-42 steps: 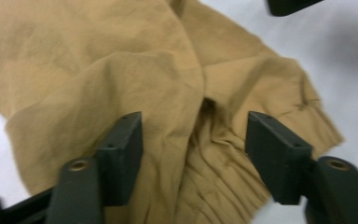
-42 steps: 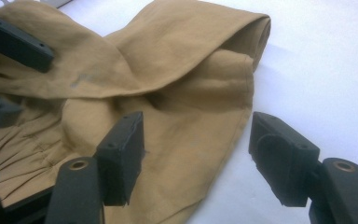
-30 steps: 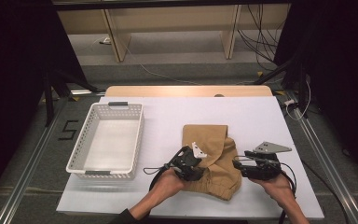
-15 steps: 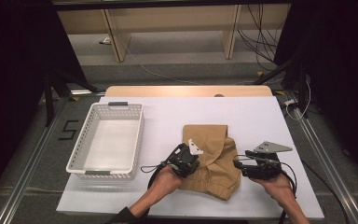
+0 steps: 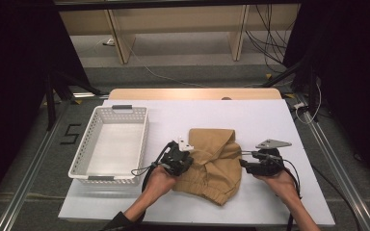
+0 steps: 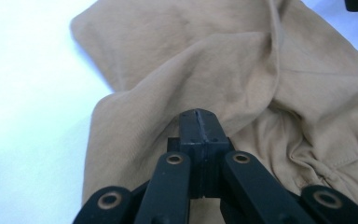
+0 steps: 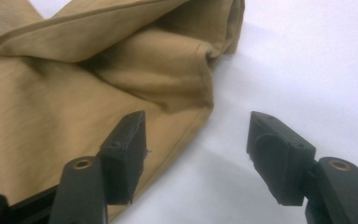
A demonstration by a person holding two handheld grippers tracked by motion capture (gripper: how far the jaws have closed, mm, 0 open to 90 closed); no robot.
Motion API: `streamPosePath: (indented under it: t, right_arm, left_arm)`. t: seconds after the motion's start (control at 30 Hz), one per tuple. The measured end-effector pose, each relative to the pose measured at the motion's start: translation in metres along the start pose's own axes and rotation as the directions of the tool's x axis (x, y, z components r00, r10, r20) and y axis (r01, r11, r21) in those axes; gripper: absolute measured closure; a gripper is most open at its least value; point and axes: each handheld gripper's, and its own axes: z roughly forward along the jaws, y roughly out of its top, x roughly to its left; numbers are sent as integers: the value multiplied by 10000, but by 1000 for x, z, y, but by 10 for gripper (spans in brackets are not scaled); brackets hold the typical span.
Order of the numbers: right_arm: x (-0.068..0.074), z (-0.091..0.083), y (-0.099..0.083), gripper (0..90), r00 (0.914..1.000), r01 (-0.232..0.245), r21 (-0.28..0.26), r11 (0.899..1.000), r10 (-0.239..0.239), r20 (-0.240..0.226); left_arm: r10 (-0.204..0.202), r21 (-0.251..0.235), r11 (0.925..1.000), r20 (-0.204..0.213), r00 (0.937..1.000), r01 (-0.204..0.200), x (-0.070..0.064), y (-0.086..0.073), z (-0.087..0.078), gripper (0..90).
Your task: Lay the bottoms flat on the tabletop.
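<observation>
A tan garment lies crumpled on the white table, in front of the person. My left gripper sits at the garment's left edge, held in a hand. In the left gripper view my left gripper has its jaws pressed together, and folds of the garment draw in toward the tips. My right gripper is at the garment's right edge. In its own view my right gripper stands open, one jaw over the hem of the garment and the other over bare table.
A white slotted basket stands on the table to the left of the garment, close to my left hand. Wooden shelving and loose cables sit beyond the table's far edge. Metal rails run along both sides of the table.
My left gripper has shifted a little to the left and away from the person, and the garment's left side has bunched with it. The right gripper has stayed in place.
</observation>
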Motion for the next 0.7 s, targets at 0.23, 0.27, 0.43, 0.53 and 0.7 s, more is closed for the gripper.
streamPosePath:
  t: [0.23,0.27,0.43,0.53,0.7]
  right_arm:
    - [1,24,17,480,9988,318,113,9994,-314,-378]
    - [2,27,20,517,9981,377,193,9991,-367,-495]
    - [4,38,27,872,9945,633,631,9960,-577,-869]
    - [7,33,26,886,9925,713,829,9940,-624,-1050]
    - [34,10,13,890,9785,1224,1033,9871,-1026,-1791]
  left_arm:
    - [-131,-65,9999,-72,9999,131,5,-2,-2,897]
    - [-159,-78,9998,-74,9998,159,5,-2,-2,897]
    - [-195,-66,9998,-98,9998,195,7,-1,-2,897]
    - [-265,-93,9996,-186,9995,263,11,0,-2,898]
    - [-456,-146,9989,-363,9983,451,18,1,-1,898]
